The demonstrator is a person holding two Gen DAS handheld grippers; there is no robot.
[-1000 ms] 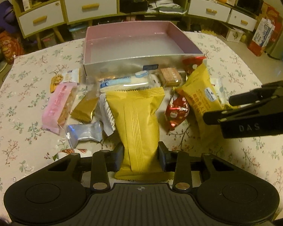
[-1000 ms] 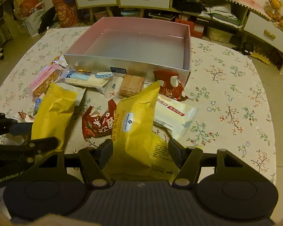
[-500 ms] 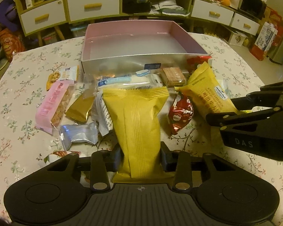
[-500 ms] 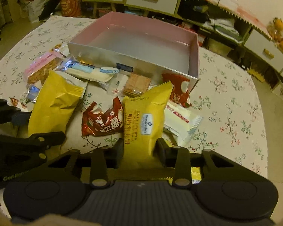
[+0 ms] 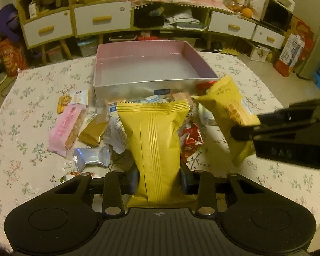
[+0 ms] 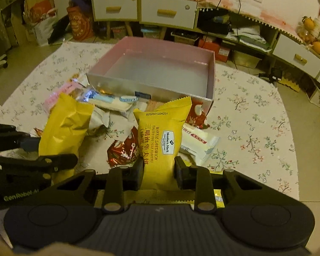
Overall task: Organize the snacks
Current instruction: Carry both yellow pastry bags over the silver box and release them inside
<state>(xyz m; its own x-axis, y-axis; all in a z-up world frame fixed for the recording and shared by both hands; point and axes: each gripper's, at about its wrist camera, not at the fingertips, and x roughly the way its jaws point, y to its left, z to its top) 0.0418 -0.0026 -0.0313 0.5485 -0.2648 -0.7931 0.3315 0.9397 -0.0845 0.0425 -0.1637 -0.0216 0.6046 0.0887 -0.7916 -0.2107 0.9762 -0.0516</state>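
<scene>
Two yellow packs are in my grip, one per gripper: my left gripper is clamped on the ribbed yellow pack, and my right gripper, its jaws having just closed, pinches the waffle sandwich pack. Both packs stand lengthwise, long axes running up-frame toward the open pink box at upper centre, directly ahead of both sets of jaws; neither hand appears clearly nearer. Loose snacks lie between jaws and box. Pack bottoms are hidden behind the gripper bodies; pad contact is partly obscured.
</scene>
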